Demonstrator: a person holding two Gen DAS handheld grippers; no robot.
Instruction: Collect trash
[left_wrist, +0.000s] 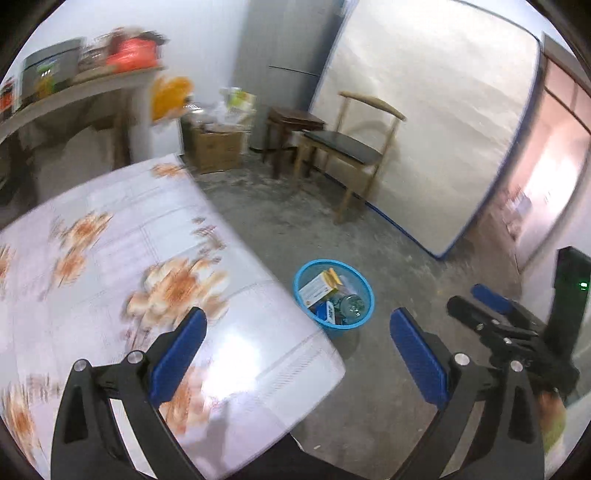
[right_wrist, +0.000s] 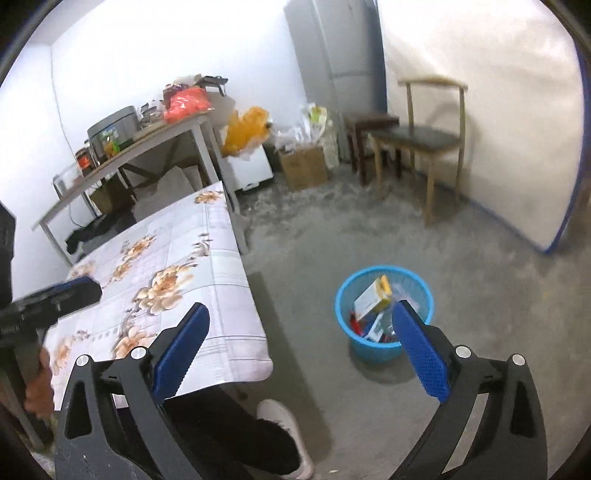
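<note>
The task looks close to finished, as far as these views show. The counter (right_wrist: 221, 258), under its floral cloth, is bare over the whole stretch in sight, and the trash sits in the blue bin (right_wrist: 384, 349) on the floor just beside the counter's near corner. In the bin a white and yellow carton (right_wrist: 371, 299) leans on top, with a clear bottle (left_wrist: 351, 304) next to it in the left wrist view, a blue and white packet (left_wrist: 327, 310) below, and something red lower down, too small to name. The bin is a round mesh basket, upright, roughly half full, nothing spilling over its rim. The left gripper (left_wrist: 297, 349) hangs over the counter's edge with its jaws wide and nothing between them. The right gripper (right_wrist: 301, 347) is above the floor, its jaws at their widest and also empty; the right pad overlaps the bin in its own view but I judge it well above it, not touching. What is left, if anything, is a check of the counter's hidden near end and the floor around the bin, where no loose litter shows.
</note>
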